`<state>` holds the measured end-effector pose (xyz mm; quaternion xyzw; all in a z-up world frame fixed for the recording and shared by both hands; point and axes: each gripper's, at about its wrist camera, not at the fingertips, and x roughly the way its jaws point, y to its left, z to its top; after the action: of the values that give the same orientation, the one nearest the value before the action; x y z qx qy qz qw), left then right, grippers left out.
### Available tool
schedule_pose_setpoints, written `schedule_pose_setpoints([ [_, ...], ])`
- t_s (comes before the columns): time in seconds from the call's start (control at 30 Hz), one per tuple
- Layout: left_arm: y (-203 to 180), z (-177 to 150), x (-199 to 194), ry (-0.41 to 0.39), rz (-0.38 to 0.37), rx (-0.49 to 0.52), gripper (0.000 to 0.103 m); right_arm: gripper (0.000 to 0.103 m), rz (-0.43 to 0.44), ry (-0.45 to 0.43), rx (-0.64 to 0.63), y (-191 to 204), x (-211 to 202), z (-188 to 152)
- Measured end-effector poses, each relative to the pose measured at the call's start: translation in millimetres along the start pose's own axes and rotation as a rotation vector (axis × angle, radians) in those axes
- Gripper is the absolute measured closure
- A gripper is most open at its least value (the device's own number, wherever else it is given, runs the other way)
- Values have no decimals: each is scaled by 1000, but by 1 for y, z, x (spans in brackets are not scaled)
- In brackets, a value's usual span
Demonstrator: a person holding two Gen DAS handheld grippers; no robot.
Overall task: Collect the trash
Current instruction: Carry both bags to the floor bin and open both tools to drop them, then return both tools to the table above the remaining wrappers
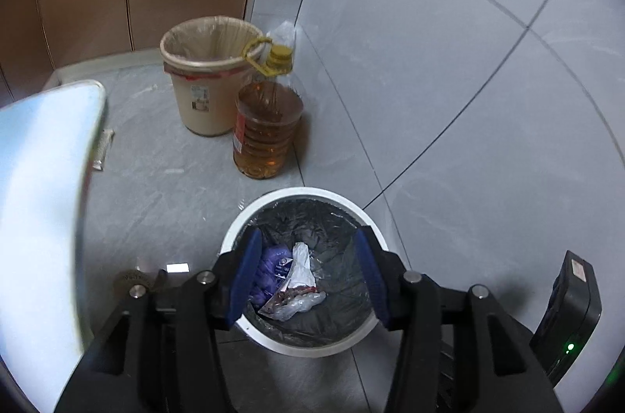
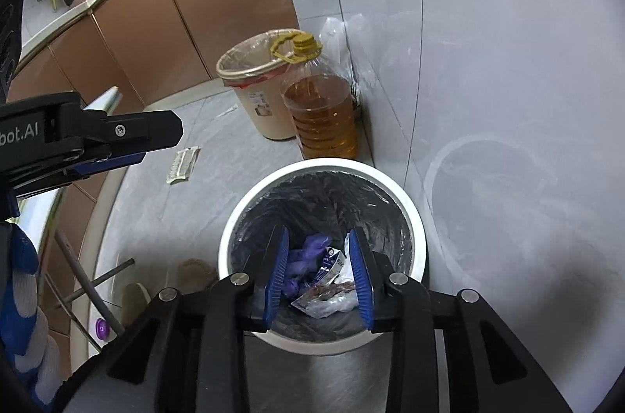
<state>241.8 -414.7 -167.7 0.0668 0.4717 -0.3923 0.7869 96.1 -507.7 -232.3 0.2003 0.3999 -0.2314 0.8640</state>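
A white bin (image 1: 231, 241) (image 2: 415, 218) with a black liner stands on the grey floor below both grippers. Inside lie a purple glove (image 1: 269, 268) (image 2: 308, 251), a small printed carton (image 2: 330, 259) and crumpled white plastic wrappers (image 1: 300, 266) (image 2: 328, 305). My left gripper (image 1: 308, 237) hangs over the bin's mouth, open, with nothing between its blue pads (image 1: 246, 268). My right gripper (image 2: 317, 231) hovers over the same bin, open and empty too. The left gripper (image 2: 156, 143) also shows side-on at the left of the right wrist view.
A beige bin (image 1: 203, 93) (image 2: 254, 93) with a clear liner and a large oil bottle (image 1: 267, 130) (image 2: 324, 116) stand beyond, by brown cabinets (image 2: 175, 22) and a tiled wall. A flat wrapper (image 1: 102, 149) (image 2: 181, 165) lies on the floor. A white tabletop edge (image 1: 39, 198) is at left.
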Motion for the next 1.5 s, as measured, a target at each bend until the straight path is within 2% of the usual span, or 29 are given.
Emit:
schedule_pose_setpoints([
  [0.17,3,-8,-54,-136,50,3,54,63,10,-43,-28,18,-28,1],
  [0.33,16,-26,-117,-298,166,-2,54,53,30,-117,-82,50,-71,4],
  [0.43,23,-39,-149,-353,224,-4,54,47,43,-160,-123,70,-97,3],
  [0.67,40,-75,-209,-419,345,-10,54,30,60,-254,-215,112,-154,-4],
  [0.73,42,-85,-223,-442,375,-12,48,24,63,-282,-237,122,-172,-7],
  [0.87,47,-107,-263,-510,447,-18,43,19,76,-330,-282,140,-203,-14],
  [1.0,53,-125,-296,-563,493,-43,37,9,79,-383,-319,156,-229,-20],
  [1.2,69,-155,-338,-619,531,-105,33,2,93,-445,-367,176,-259,-31],
  [1.5,94,-199,-381,-651,615,-201,33,1,108,-522,-473,208,-302,-61],
])
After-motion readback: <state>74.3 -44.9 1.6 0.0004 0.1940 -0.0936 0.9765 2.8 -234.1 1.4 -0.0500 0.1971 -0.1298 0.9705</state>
